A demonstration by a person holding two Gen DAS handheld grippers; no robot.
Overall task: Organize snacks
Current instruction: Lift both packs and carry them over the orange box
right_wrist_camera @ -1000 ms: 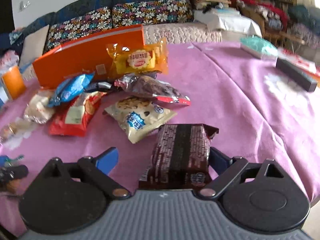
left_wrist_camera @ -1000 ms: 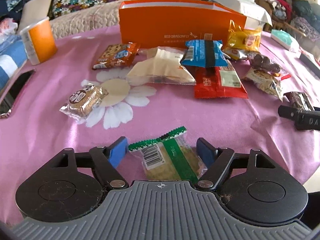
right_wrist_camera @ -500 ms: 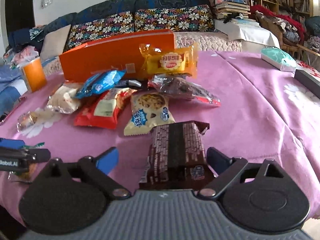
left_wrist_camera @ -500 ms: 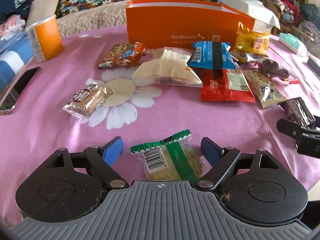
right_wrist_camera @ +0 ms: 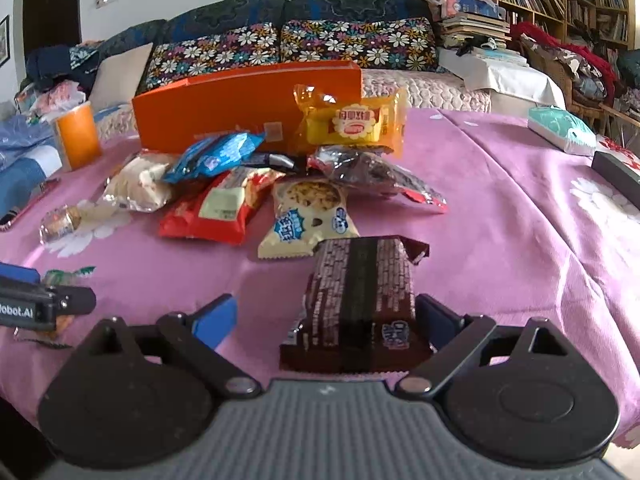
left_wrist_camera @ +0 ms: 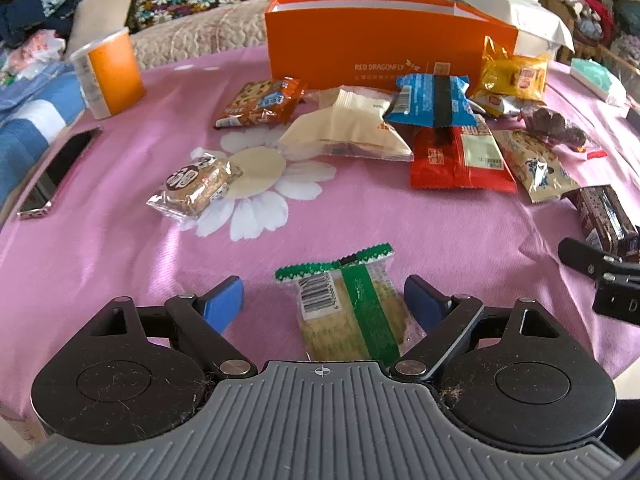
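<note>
My left gripper (left_wrist_camera: 323,300) is open, its blue fingers on either side of a green-striped cracker packet (left_wrist_camera: 352,312) lying on the pink tablecloth (left_wrist_camera: 120,264). My right gripper (right_wrist_camera: 326,320) is open around a dark brown chocolate wafer pack (right_wrist_camera: 360,300), which rests against the right finger. An open orange box (left_wrist_camera: 384,40) stands at the back of the table. In front of it lie several snack packs: blue (left_wrist_camera: 432,100), red (left_wrist_camera: 460,160), cream (left_wrist_camera: 352,128), yellow (left_wrist_camera: 516,76) and a round biscuit pack (left_wrist_camera: 196,188).
An orange cup (left_wrist_camera: 108,72) stands at the back left and a phone (left_wrist_camera: 60,172) lies at the left table edge. A teal tissue pack (right_wrist_camera: 560,130) and a dark flat box (right_wrist_camera: 616,172) lie at the right. A floral sofa (right_wrist_camera: 288,44) runs behind the table.
Both grippers have pulled back and tilted up slightly, so more of the table and room shows. Both stay open around the same packs, which have not moved.
</note>
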